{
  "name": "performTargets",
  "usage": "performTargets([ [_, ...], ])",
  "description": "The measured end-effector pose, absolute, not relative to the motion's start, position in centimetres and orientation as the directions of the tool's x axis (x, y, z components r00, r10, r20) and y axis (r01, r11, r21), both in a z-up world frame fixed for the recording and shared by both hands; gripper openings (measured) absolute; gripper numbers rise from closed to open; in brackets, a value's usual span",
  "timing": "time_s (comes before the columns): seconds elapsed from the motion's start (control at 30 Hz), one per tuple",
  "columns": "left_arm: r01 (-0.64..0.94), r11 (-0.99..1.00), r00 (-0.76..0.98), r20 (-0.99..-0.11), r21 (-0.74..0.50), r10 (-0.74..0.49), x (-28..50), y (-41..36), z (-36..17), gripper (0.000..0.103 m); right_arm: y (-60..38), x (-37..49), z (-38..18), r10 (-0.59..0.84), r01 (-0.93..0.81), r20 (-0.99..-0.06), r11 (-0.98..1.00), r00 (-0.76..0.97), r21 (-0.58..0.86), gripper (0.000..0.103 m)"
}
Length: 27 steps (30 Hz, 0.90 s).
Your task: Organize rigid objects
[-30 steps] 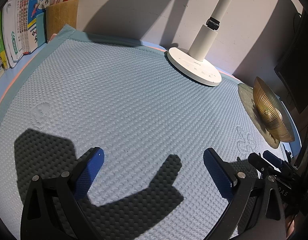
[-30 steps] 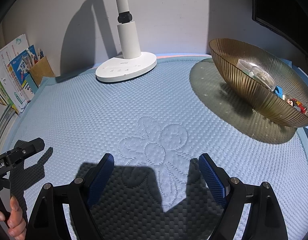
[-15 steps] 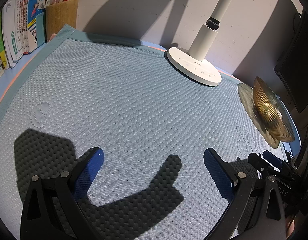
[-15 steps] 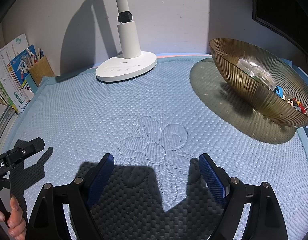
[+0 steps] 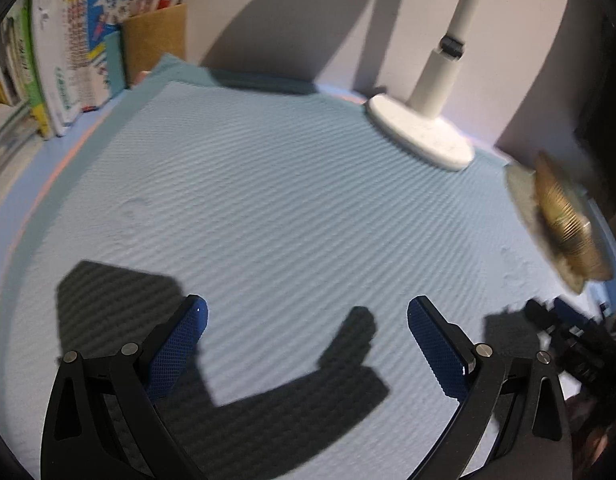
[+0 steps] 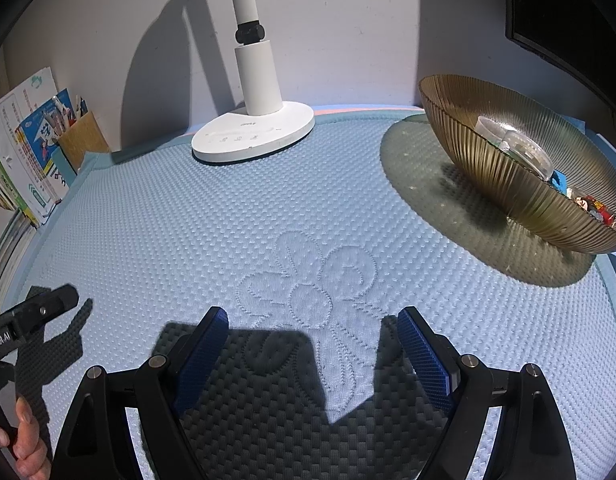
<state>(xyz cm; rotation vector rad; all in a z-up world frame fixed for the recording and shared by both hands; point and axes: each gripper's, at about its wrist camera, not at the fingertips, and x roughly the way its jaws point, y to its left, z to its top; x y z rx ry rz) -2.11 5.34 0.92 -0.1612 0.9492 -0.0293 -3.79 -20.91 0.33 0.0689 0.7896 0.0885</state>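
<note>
A ribbed amber glass bowl (image 6: 520, 168) stands at the right of the light blue mat (image 6: 268, 208). It holds a clear round container (image 6: 512, 146), a small blue item (image 6: 559, 181) and a red item (image 6: 594, 210). The bowl also shows, blurred, at the right edge of the left wrist view (image 5: 564, 216). My left gripper (image 5: 306, 312) is open and empty above bare mat. My right gripper (image 6: 312, 320) is open and empty above the mat's stitched flower (image 6: 308, 288), to the front left of the bowl.
A white lamp base (image 6: 254, 134) with its post stands at the back middle. Books (image 5: 68, 60) and a brown pen holder (image 5: 154, 36) line the back left corner. A dark monitor (image 6: 568, 20) hangs at the upper right.
My left gripper has swung, so its view is blurred and the lamp and bowl sit slightly lower and further right. My right gripper has barely moved.
</note>
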Motion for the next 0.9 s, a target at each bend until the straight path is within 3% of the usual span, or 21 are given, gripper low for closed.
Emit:
performTargets([
  [0.1, -0.017, 0.996, 0.548, -0.834, -0.091, -0.067, -2.8, 5.0, 0.5, 0.101, -20.2, -3.5, -0.3, 0.087, -0.062, -0.749, 0.996, 0.657, 0.061, 0.089],
  [0.17, 0.007, 0.999, 0.539, -0.841, -0.041, -0.038, -3.0, 4.3, 0.2, 0.102, -19.4, -3.3, -0.6, 0.078, -0.088, -0.765, 0.996, 0.639, 0.028, 0.103],
  [0.23, 0.016, 0.999, 0.537, -0.843, 0.032, 0.018, -2.8, 3.2, 0.0, 0.103, -18.8, -3.2, -0.8, 0.052, -0.093, -0.775, 0.996, 0.630, -0.009, 0.103],
  [0.9, -0.035, 0.999, 0.568, -0.823, 0.007, 0.026, -2.0, 3.6, 0.0, 0.103, -19.3, -2.7, -0.9, 0.068, -0.100, -0.777, 0.995, 0.626, 0.007, 0.103],
])
